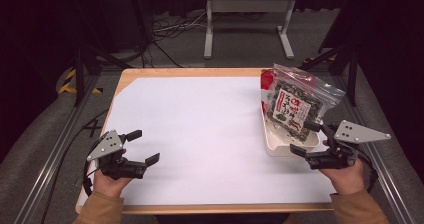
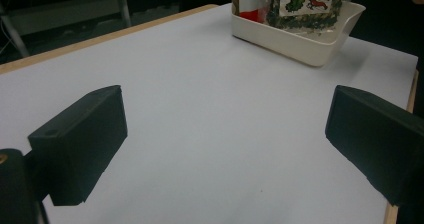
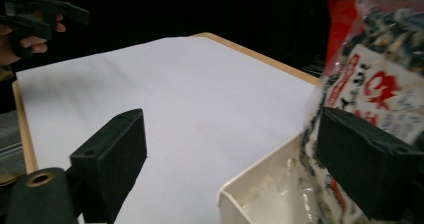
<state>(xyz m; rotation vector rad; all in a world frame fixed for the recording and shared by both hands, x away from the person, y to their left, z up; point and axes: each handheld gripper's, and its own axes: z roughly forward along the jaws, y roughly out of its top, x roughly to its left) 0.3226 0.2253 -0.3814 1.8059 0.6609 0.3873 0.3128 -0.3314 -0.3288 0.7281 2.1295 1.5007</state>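
1. The right gripper (image 1: 311,140) hangs with jaws released and nothing clasped; the snack bag (image 1: 295,102) leans in the white tray (image 1: 272,145), just beyond its far jaw.
2. The left gripper (image 1: 143,146) idles, jaws spread wide over bare white paper (image 1: 200,134).
3. Likely best practice: centre both jaws on the bag's edge before squeezing, avoiding the tray rim.
4. Count: 1 bag, 1 tray, 2 grippers.

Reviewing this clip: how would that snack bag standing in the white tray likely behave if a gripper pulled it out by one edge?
The snack bag is thin clear plastic with loose dark pieces inside, so it would probably flex and sag rather than stay stiff. The glossy film may slip between the fingers. It leans on the white tray and stands taller than the rim, so a nudge could tip it, and the light-looking tray might slide along.
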